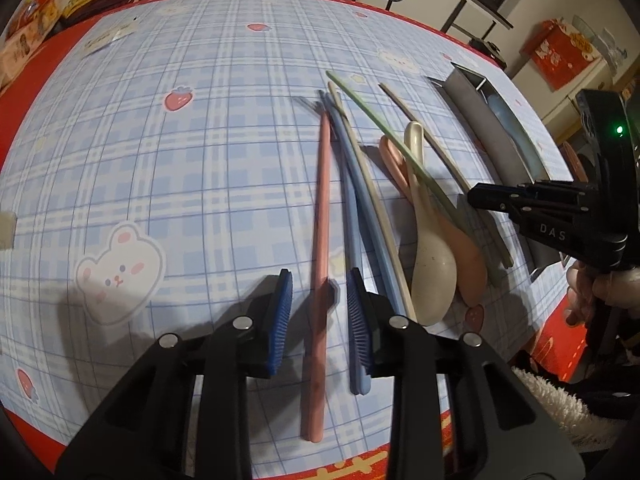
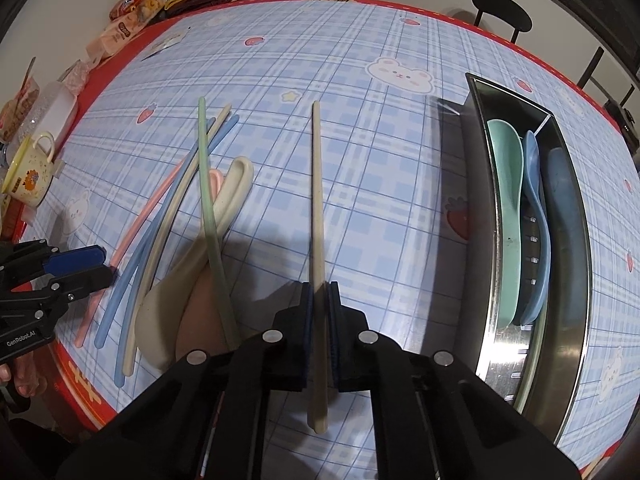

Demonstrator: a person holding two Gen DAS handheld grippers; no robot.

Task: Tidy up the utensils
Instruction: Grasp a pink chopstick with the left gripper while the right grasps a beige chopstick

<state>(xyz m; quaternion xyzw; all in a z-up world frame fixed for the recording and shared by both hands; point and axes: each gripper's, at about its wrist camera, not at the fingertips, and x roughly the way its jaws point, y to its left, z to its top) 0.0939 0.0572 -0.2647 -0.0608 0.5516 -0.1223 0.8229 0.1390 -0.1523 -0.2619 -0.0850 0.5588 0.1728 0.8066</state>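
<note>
**Right jaws clamped on a beige chopstick; left jaws parted around a pink one**

Your right gripper grasps the beige chopstick, which runs up the centre of the frame. Your left gripper is released: the pink chopstick lies between the pads, untouched. The spoons lie right of it on the worktop. The metal tray sits at right.
</note>
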